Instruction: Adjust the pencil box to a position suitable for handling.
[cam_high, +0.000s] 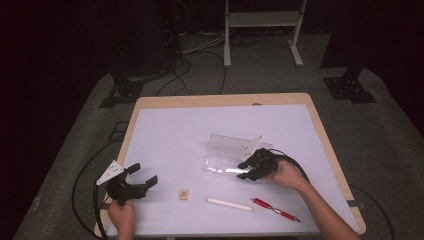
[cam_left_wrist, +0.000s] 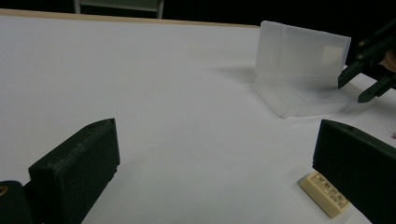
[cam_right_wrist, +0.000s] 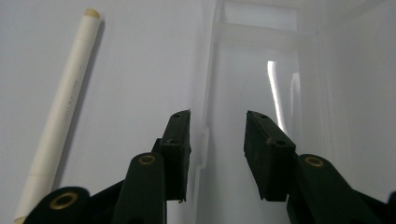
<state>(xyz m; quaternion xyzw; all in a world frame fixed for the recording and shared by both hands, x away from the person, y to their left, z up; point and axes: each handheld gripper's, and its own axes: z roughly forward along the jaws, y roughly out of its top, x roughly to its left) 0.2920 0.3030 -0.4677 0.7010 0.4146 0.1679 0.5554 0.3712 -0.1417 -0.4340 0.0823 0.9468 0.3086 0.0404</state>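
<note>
Clear box (cam_high: 231, 152), lid up, mid-table (cam_high: 170, 130) from above, right hand-held gripper (cam_high: 248, 170) at its near rim; left hand-held gripper (cam_high: 141, 176) wide open and empty near the left edge, with eraser (cam_high: 184, 194), white pen (cam_high: 229, 204) and red pen (cam_high: 275, 209) along the front. From the left gripper view: box (cam_left_wrist: 299, 70) far right, eraser (cam_left_wrist: 325, 193) beside the right jaw, nothing held. From the right gripper view: jaws partly open astride the box (cam_right_wrist: 261, 70) rim, not pressing it; white pen (cam_right_wrist: 60, 112) to the left.

The eraser's (cam_left_wrist: 325, 193) printed label is too small to read, and the left gripper's jaw hides its right end.
</note>
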